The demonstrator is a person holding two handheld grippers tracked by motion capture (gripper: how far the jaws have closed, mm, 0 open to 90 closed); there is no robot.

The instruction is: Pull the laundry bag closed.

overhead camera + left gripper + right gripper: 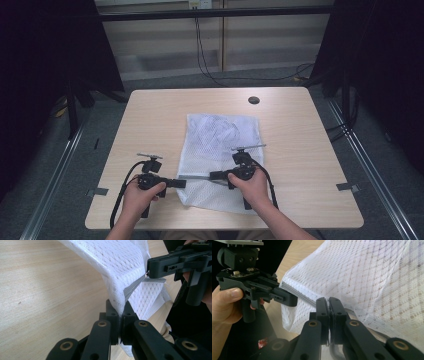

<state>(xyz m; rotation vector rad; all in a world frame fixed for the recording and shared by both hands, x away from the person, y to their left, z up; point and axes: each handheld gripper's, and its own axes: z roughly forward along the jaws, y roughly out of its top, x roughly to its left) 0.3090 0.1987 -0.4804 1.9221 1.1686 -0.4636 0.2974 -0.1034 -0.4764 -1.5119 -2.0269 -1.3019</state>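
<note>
A white mesh bag lies flat in the middle of the table, its near edge lifted. My left gripper is shut on the bag's near left edge, and the fabric rises from between its jaws. A grey zipper strip runs from there to my right gripper, which pinches a small metal zipper pull. In the right gripper view my right gripper is shut on the zipper line, with the left gripper just to its left, tips facing.
The light wooden table has bare wood on both sides of the bag. A round black grommet sits near the far edge. Dark curtains and floor cables surround the table. The person's hands are at the near edge.
</note>
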